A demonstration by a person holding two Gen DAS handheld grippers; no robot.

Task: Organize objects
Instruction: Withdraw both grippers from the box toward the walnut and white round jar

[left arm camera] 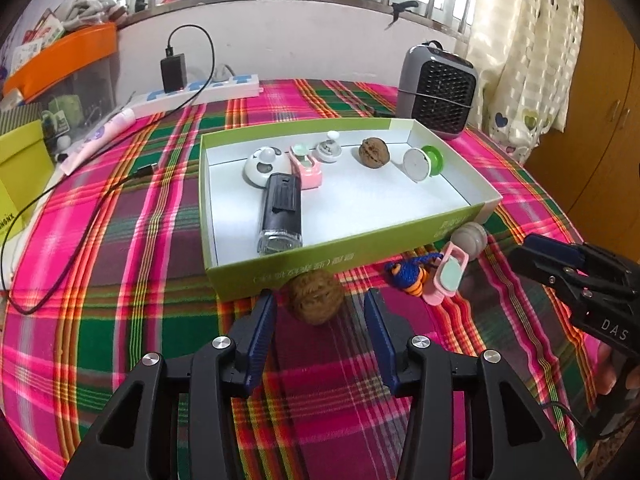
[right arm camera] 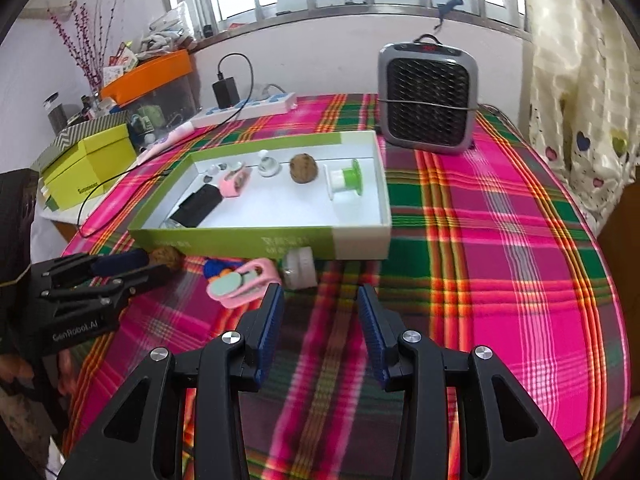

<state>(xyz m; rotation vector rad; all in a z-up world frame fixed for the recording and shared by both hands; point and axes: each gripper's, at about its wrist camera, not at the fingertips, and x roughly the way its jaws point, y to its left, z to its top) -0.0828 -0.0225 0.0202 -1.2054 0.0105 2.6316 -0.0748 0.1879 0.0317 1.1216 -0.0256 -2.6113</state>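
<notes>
The walnut [left arm camera: 316, 298] lies on the plaid table [left arm camera: 120, 240], touching the front wall of the green box [left arm camera: 360, 248], between the spread fingers of the left tool [left arm camera: 320, 300], which holds nothing. It looks light, rigid and round, likely to roll; pinching across its widest middle seems safest. The right tool [right arm camera: 320, 294] hovers wide and empty near the pink toy [right arm camera: 240, 284].
</notes>
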